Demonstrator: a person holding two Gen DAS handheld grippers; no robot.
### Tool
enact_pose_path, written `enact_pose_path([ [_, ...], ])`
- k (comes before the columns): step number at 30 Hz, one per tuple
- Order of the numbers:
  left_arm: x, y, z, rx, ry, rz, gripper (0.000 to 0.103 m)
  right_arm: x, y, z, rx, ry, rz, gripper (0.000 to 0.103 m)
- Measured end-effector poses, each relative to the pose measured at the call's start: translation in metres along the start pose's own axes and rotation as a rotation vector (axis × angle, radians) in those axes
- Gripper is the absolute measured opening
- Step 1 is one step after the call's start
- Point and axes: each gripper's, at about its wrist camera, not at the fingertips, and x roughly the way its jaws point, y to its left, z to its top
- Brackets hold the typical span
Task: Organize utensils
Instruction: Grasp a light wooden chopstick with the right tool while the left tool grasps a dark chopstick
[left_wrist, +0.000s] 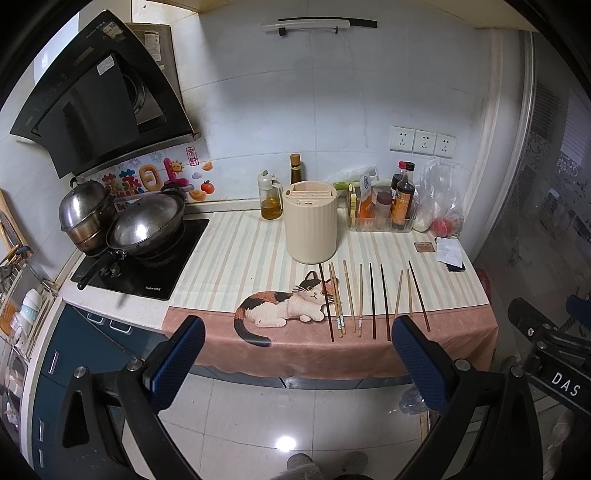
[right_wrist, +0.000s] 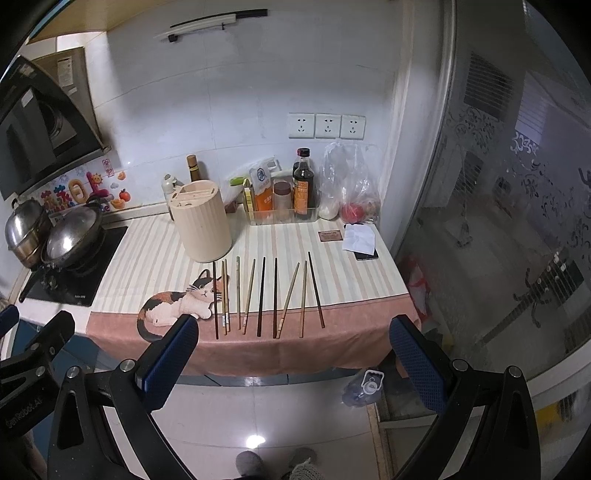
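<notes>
Several chopsticks (left_wrist: 373, 301) (right_wrist: 261, 297), some dark and some pale wood, lie side by side on a cat-print cloth (left_wrist: 221, 258) (right_wrist: 155, 258) over the counter. Behind them stands a cream ribbed utensil holder (left_wrist: 311, 221) (right_wrist: 201, 221) with slots in its top. My left gripper (left_wrist: 297, 354) hovers over the floor, short of the counter's front edge, open and holding nothing. My right gripper (right_wrist: 293, 352) hangs likewise in front of the counter, open and empty. The other gripper's black frame shows at the right edge of the left wrist view and the left edge of the right wrist view.
A stove (left_wrist: 140, 258) with a wok (left_wrist: 147, 225) and a steel pot (left_wrist: 86, 210) sits left. Oil and sauce bottles (left_wrist: 402, 199), a clear tray, a plastic bag (left_wrist: 441, 199), a phone and papers (left_wrist: 450, 254) line the back and right. A glass door (right_wrist: 498, 221) is at right.
</notes>
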Motion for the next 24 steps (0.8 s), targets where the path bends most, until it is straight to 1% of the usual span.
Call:
enact_pose_path([
  [3, 0.011, 0.002, 0.008, 0.002, -0.027, 0.011, 0.103, 0.006, -0.005, -0.002, 0.069, -0.021, 0.024, 0.103],
  [5, 0.024, 0.003, 0.015, 0.013, -0.043, 0.019, 0.103, 0.018, -0.011, -0.001, 0.112, -0.025, 0.027, 0.103],
  [9, 0.065, 0.011, 0.025, 0.032, -0.029, 0.001, 0.103, 0.06, -0.019, 0.002, 0.161, 0.044, 0.01, 0.103],
  [12, 0.11, 0.007, 0.031, 0.05, 0.022, 0.016, 0.103, 0.1, -0.026, 0.006, 0.178, 0.12, -0.01, 0.103],
  [14, 0.14, 0.005, 0.033, 0.046, 0.072, 0.021, 0.103, 0.128, -0.029, 0.006, 0.173, 0.172, -0.016, 0.094],
  [16, 0.175, 0.004, 0.033, 0.03, 0.127, 0.023, 0.103, 0.161, -0.03, 0.007, 0.158, 0.231, -0.015, 0.075],
  [17, 0.197, 0.002, 0.033, 0.023, 0.167, 0.026, 0.103, 0.183, -0.03, 0.007, 0.156, 0.269, -0.004, 0.071],
  [19, 0.228, -0.001, 0.026, 0.004, 0.233, 0.024, 0.103, 0.222, -0.031, 0.008, 0.153, 0.331, 0.035, 0.057],
  [21, 0.265, -0.005, 0.02, -0.024, 0.303, 0.016, 0.103, 0.266, -0.032, 0.009, 0.161, 0.397, 0.082, 0.054],
  [22, 0.285, -0.008, 0.019, -0.04, 0.344, 0.006, 0.103, 0.285, -0.032, 0.01, 0.164, 0.418, 0.1, 0.051],
  [24, 0.314, -0.014, 0.014, -0.062, 0.394, 0.005, 0.098, 0.331, -0.031, 0.011, 0.165, 0.477, 0.143, 0.049],
])
